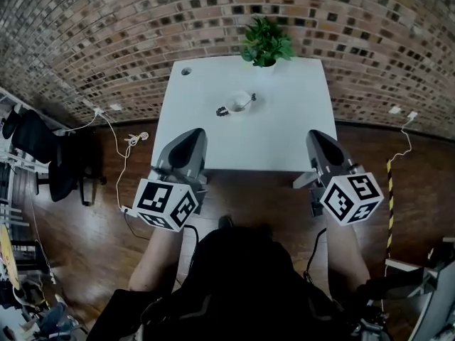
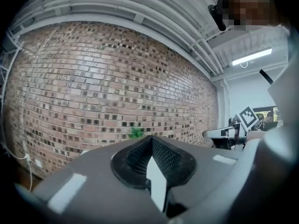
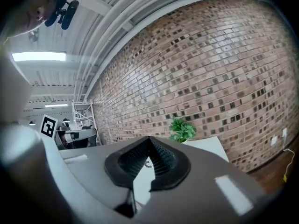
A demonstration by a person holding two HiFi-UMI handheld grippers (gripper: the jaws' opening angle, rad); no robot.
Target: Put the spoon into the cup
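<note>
A small white cup (image 1: 239, 103) stands near the middle of the white table (image 1: 284, 137). A thin spoon handle (image 1: 249, 99) sticks out of it to the right, and a small dark piece (image 1: 222, 111) lies at its left side. Both grippers hang in front of the table's near edge, well short of the cup and pointing at the wall. My left gripper (image 1: 195, 135) (image 2: 152, 143) is shut with nothing in it. My right gripper (image 1: 316, 136) (image 3: 149, 143) is shut and empty too. Each gripper view shows the other gripper's marker cube off to the side.
A potted green plant (image 1: 266, 42) (image 3: 181, 129) stands at the table's far edge against the brick wall. A cable hole (image 1: 186, 70) sits at the far left corner. A dark chair (image 1: 50, 158) and cables (image 1: 131, 139) are on the wooden floor at the left.
</note>
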